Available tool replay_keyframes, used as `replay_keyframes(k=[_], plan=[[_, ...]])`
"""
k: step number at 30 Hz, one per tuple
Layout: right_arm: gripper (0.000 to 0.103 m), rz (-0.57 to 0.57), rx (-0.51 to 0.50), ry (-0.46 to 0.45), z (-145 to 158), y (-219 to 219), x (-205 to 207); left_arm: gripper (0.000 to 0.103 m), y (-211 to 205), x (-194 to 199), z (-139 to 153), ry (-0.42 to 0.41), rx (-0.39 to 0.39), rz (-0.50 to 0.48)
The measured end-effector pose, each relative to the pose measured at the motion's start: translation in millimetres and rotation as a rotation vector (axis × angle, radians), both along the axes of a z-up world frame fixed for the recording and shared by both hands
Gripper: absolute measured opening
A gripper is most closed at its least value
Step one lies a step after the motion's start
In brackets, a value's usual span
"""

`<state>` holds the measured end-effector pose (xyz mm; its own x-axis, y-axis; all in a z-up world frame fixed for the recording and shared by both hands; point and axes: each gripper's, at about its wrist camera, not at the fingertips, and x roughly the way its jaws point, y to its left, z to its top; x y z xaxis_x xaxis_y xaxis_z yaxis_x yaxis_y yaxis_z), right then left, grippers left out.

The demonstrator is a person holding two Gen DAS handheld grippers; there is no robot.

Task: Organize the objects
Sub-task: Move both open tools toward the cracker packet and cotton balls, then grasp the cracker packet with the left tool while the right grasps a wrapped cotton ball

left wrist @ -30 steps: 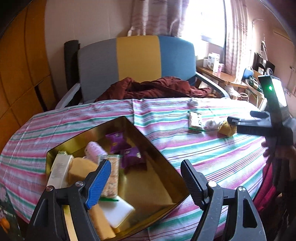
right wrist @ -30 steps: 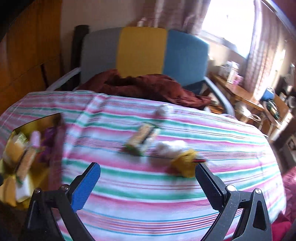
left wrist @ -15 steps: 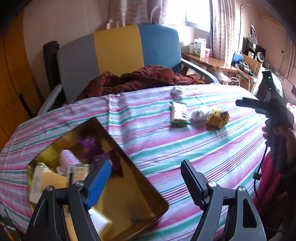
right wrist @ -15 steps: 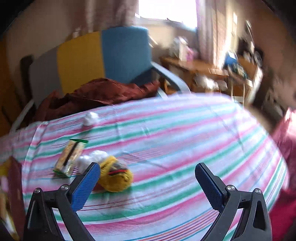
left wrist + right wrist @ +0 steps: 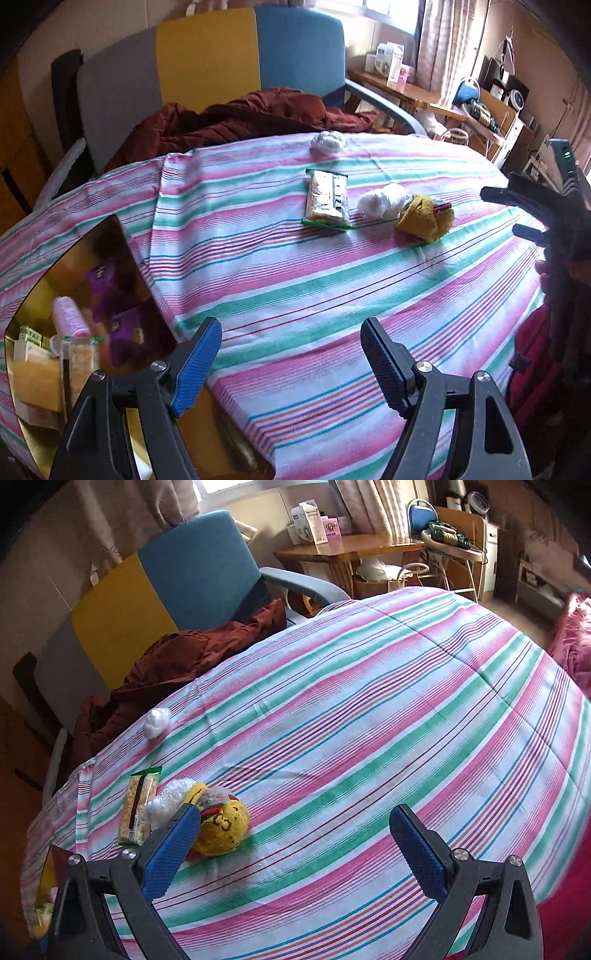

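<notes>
A gold tin (image 5: pixel 110 266) holding several snacks sits at the table's left. On the striped cloth lie a snack bar packet (image 5: pixel 327 197), a white plastic wad (image 5: pixel 382 201), a yellow knitted toy (image 5: pixel 424 218) and a farther white ball (image 5: pixel 327 142). My left gripper (image 5: pixel 291 354) is open and empty above the cloth, right of the tin. My right gripper (image 5: pixel 295 840) is open and empty; the yellow toy (image 5: pixel 221 825) sits by its left finger, with the packet (image 5: pixel 138 806) and wad (image 5: pixel 168 799) beside it. The right gripper also shows in the left wrist view (image 5: pixel 517 212).
A grey, yellow and blue armchair (image 5: pixel 207 59) with a dark red jacket (image 5: pixel 236 122) stands behind the table. A wooden desk with boxes (image 5: pixel 343 546) and shelves stand at the back right. A red bag (image 5: pixel 532 362) hangs at the table's right edge.
Both grippers swung to the right. The tin slid to the left edge of the left view. The yellow toy and packet moved to the lower left of the right view.
</notes>
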<state>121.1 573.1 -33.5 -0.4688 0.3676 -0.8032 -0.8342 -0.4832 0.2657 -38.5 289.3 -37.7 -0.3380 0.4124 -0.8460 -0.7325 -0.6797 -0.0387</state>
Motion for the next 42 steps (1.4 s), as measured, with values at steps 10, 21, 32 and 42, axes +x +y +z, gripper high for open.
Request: replay_keyframes(k=[10, 21, 32, 42], plan=[[0.103, 0.012, -0.054, 0.034, -3, 3, 0, 0.079, 44, -18, -7, -0.005, -0.039, -0.011], [0.103, 0.051, -0.085, 0.073, -2, 1, -2, 0.079, 98, -52, -20, 0.011, -0.082, -0.016], [0.103, 0.036, -0.123, 0.099, -5, 7, 2, 0.079, 158, -90, -34, -0.039, -0.051, -0.039], [0.103, 0.047, -0.125, 0.068, -10, 7, -3, 0.078, 189, -103, -58, -0.025, -0.100, -0.077]])
